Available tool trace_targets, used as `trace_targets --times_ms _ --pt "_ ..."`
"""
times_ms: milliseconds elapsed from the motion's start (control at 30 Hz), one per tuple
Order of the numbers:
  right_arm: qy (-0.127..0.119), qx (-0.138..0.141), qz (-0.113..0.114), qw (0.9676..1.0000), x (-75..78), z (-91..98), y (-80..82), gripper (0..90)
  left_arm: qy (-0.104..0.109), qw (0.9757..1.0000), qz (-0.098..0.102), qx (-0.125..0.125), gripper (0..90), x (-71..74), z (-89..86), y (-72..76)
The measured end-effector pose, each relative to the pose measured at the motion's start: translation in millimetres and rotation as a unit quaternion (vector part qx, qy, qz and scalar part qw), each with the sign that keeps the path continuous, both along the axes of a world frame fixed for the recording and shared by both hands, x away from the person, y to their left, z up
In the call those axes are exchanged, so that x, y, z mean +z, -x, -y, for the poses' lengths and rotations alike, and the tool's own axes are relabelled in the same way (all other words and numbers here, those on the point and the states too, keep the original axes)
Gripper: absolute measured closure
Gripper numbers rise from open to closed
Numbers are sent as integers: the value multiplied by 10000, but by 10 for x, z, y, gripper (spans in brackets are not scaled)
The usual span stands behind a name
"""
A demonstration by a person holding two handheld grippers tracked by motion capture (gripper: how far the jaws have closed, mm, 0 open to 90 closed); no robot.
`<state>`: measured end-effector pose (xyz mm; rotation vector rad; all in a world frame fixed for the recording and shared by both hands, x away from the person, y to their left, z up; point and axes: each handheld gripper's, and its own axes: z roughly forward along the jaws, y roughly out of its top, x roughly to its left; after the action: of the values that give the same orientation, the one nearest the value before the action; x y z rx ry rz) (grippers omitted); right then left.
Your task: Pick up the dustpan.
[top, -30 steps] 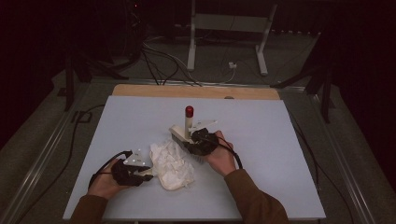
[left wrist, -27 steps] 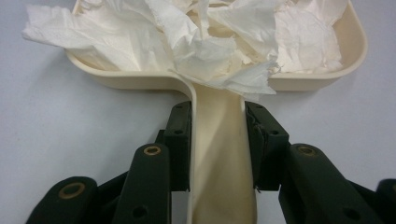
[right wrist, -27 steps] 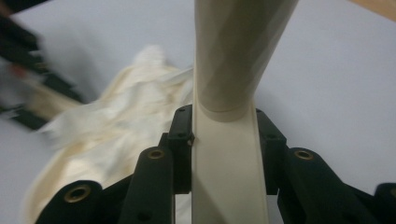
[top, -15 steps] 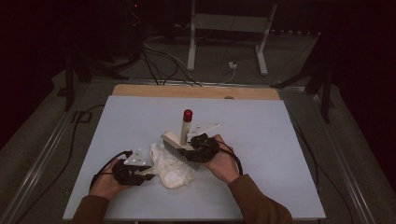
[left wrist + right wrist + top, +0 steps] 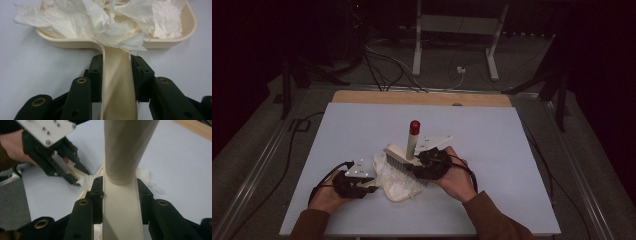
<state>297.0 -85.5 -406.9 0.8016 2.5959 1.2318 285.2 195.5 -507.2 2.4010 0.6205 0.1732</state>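
A cream dustpan [image 5: 185, 27] heaped with crumpled white paper [image 5: 105, 22] lies on the pale table [image 5: 512, 150]. My left gripper [image 5: 116, 72] is shut on the dustpan's handle, low at the front left in the high view [image 5: 369, 184]. My right gripper [image 5: 120, 195] is shut on the cream handle of a brush [image 5: 412, 145] whose tip is red. The brush stands nearly upright, its bristled head [image 5: 398, 156] tilted over the far edge of the paper pile [image 5: 399, 180]. The right gripper view also takes in the left gripper [image 5: 72, 170] and some paper [image 5: 86, 181].
A wooden strip [image 5: 422, 97] edges the table's far side. Beyond it stand a metal stand [image 5: 457, 30] and loose cables [image 5: 382, 70] on the floor. Metal rails [image 5: 257, 170] run along the table's left and right sides.
My right hand has lifted the brush and drawn it a little nearer to the person, with its head now over the paper pile. The left hand and dustpan have stayed still.
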Motion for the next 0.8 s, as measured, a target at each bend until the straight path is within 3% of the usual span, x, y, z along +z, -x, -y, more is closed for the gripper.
trace_targets --times_ms 100,200,400,800 --pt "-188 -250 62 9995 48 64 -27 670 13 10000 24 -3 668 3 -5 -2" --pt "-209 -542 227 9981 95 142 -63 670 59 10000 53 4 669 6 -10 4" --pt "-341 -968 299 9943 117 323 -136 670 101 9999 137 27 671 7 -18 23" --pt "-386 -1386 331 9890 52 500 -212 670 298 9988 338 189 672 74 -78 59"
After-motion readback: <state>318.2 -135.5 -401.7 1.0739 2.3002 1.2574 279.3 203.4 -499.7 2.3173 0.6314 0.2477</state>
